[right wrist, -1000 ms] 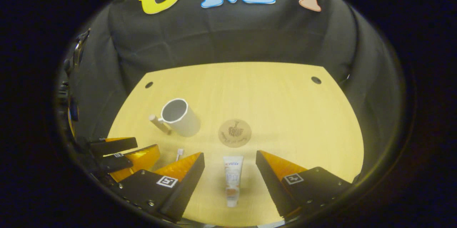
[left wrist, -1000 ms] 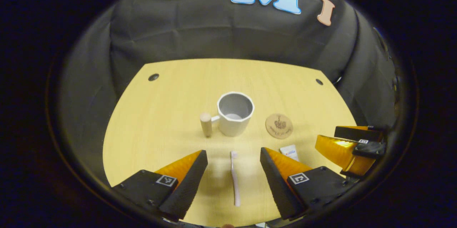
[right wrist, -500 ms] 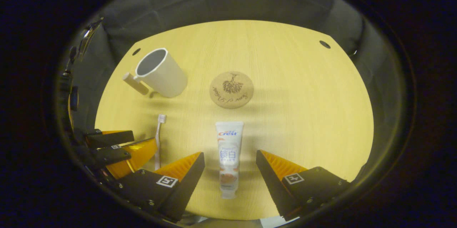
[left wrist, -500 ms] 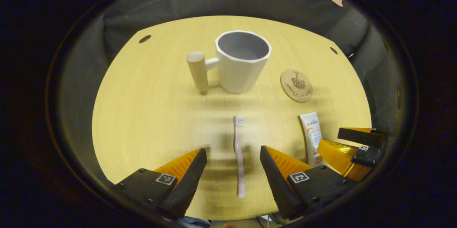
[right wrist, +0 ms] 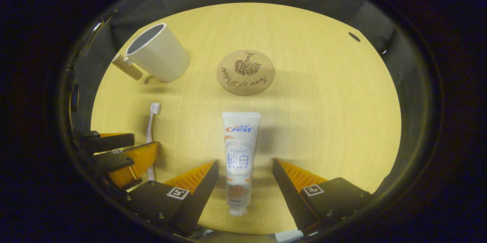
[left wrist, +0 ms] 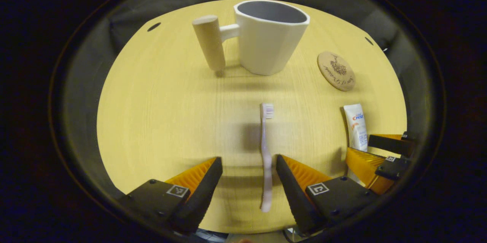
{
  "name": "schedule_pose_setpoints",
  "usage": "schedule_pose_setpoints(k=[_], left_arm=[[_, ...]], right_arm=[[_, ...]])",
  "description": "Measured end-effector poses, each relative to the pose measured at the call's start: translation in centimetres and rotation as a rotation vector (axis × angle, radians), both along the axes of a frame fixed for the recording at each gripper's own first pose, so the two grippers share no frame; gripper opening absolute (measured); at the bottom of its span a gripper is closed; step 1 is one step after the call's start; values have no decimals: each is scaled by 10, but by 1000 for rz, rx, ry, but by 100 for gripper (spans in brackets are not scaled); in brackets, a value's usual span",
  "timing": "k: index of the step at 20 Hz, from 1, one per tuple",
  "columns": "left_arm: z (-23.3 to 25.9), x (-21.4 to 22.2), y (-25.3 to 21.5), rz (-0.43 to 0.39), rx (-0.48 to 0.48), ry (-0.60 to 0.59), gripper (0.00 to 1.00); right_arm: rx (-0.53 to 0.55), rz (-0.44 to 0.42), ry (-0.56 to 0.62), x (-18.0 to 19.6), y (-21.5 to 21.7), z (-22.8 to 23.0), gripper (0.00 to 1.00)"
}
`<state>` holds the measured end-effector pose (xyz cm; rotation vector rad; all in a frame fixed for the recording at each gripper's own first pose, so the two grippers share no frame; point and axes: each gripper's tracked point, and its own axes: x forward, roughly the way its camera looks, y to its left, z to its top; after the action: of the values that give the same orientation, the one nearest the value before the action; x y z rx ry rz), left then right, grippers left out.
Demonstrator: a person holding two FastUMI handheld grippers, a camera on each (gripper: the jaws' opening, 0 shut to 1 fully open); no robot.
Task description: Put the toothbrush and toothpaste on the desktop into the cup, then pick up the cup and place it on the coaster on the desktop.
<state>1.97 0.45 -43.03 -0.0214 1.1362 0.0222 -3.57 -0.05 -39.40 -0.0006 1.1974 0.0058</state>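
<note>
A pale pink toothbrush lies on the wooden desktop, its handle between the fingers of my open left gripper, nearer the right finger. Beyond it stands a white cup with a wooden peg handle. A white toothpaste tube lies cap toward me between the fingers of my open right gripper. The round cork coaster sits just past the tube. In the right gripper view the cup and toothbrush are at the left, beside the left gripper.
The right gripper shows at the right edge of the left gripper view, over the toothpaste tube, with the coaster further back. Small dark holes mark the desktop's far corners. Black cloth walls surround the table.
Both grippers have moved forward and lower toward the desktop. The toothbrush and the toothpaste now lie deeper between their open fingers, and the cup and coaster look nearer.
</note>
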Motion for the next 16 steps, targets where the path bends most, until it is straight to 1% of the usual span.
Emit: schedule_pose_setpoints(k=[1, 4, 6, 7, 8, 9, 10, 11, 12, 13, 14, 15, 16], left_arm=[[-1, 0, -1, 1, 1, 7, 98], [-2, 1, -2, 11, 0, 15, 98], [-2, 1, -1, 11, 0, 21, 98], [-2, 2, -1, 10, 2, 24, 93], [-2, 1, -2, 11, 0, 30, 98], [-2, 1, -5, 9, 1, 28, 91], [0, 2, -8, 3, 2, 28, 81], [-2, 2, -11, -5, 3, 28, 75], [-2, 4, -13, -10, 3, 28, 62], [0, 5, -15, -11, 2, 28, 54], [-3, 5, -17, -9, 5, 35, 46], [-3, 5, -17, -17, 7, 39, 31], [3, 10, -19, -4, -2, 23, 27]], right_arm=[[-28, -4, 11, 0, -5, -1, 92], [-43, -11, 4, 4, -7, -2, 88], [-47, -16, 17, 2, -5, -3, 81], [-49, -19, 28, 1, -3, -2, 78], [-46, -28, 42, 0, -2, -4, 73], [-48, -33, 52, -2, -2, -5, 69], [-39, -48, 61, -2, -3, -7, 49], [-37, -52, 78, -5, -3, -4, 43], [-38, -61, 72, -3, -4, 1, 43], [-21, -69, 93, -6, -1, -5, 30], [-18, -73, 94, -4, 0, -5, 29], [-12, -72, 101, -6, -1, -4, 29], [-6, -81, 82, -3, -2, -1, 29]])
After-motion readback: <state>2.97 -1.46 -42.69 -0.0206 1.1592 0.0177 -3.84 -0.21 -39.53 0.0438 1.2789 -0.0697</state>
